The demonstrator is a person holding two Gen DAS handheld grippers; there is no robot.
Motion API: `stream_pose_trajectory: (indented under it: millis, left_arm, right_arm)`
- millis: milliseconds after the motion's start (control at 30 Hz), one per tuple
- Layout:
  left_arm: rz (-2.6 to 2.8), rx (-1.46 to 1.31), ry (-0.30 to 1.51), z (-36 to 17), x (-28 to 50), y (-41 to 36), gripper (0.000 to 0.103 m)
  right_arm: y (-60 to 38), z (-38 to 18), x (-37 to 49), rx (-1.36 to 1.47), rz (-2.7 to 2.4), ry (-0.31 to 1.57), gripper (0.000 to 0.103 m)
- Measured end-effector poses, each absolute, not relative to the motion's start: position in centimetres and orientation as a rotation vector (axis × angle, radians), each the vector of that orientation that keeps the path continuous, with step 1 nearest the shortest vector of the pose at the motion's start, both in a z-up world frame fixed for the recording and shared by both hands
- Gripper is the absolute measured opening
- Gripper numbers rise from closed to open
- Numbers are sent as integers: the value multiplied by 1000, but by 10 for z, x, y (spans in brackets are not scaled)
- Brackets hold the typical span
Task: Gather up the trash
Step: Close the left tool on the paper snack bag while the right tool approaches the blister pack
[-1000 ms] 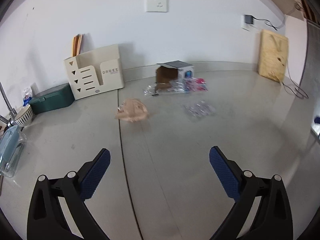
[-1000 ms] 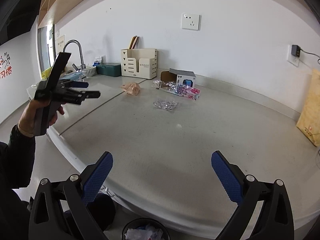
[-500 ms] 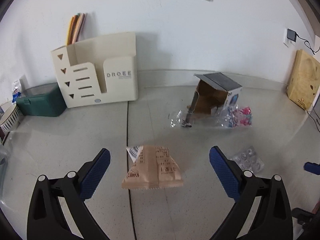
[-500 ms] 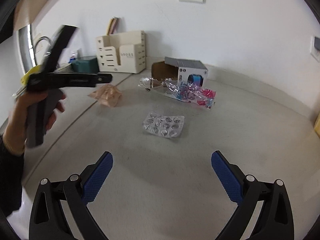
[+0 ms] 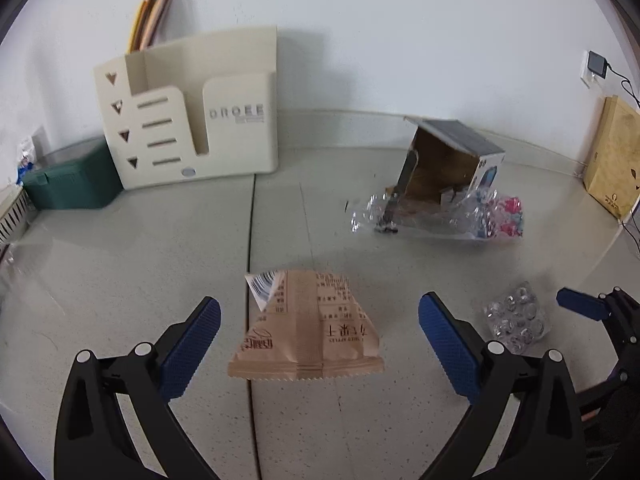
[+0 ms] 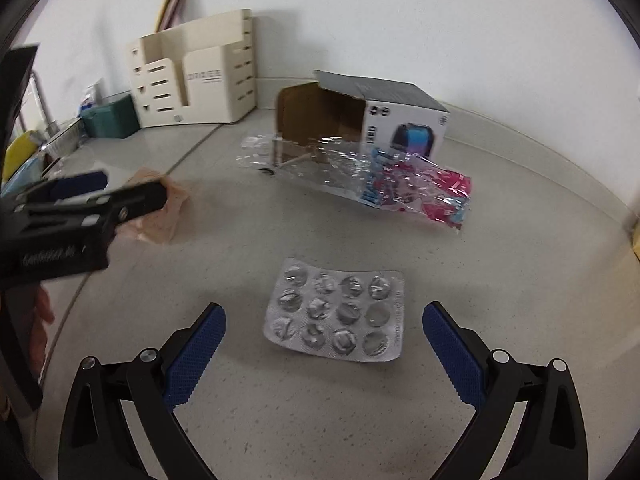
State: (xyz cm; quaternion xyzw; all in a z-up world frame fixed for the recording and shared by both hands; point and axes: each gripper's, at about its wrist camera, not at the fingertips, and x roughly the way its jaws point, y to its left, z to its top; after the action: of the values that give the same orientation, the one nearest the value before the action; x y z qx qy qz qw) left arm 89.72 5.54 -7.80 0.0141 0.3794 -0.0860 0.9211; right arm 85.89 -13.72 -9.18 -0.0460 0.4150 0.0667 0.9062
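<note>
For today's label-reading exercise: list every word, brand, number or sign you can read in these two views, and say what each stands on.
"DROEE": front of the cream desk organizer.
"APPLES", upside down: brown snack packet; its Chinese print and barcode are too small to read.
Cardboard box: round symbols and a product picture, its text too blurred.
Blister pack: edge print too small to read.

I work in a home kitchen: a speckled tabletop (image 5: 120,280) against a white wall, a tap (image 6: 38,96) far left, a cream organizer (image 5: 192,120) beside it.
</note>
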Motion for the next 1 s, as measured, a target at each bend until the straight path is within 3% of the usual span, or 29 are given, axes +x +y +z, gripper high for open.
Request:
stream_pose_trajectory:
  millis: [100,167,367,867,900,967,1000]
  left_arm:
    - [-196,-9,815,-84,902,60,90]
    - [-198,-10,804,-83,901,62,75]
    - [-219,38,810,-86,901,57,52]
    - [-242,42,809,-84,900,56,48]
    - [-245,43,811,-84,900,55,48]
    - [-254,47,814,-85,899,53,48]
    - [-258,47,812,-84,898,53,48]
  right_arm:
    - [-140,-92,862,-102,128,861,100]
    - [-141,-92,865,-100,125,871,100]
    - [-135,-93,866,-138,129,876,100]
    - [-134,-106,875,-104,109,923,98]
    - [-136,-107,875,-91,111,926,97]
    - [-140,-107,875,-45,131,922,78]
    - [-142,-106,875,-35,126,917,78]
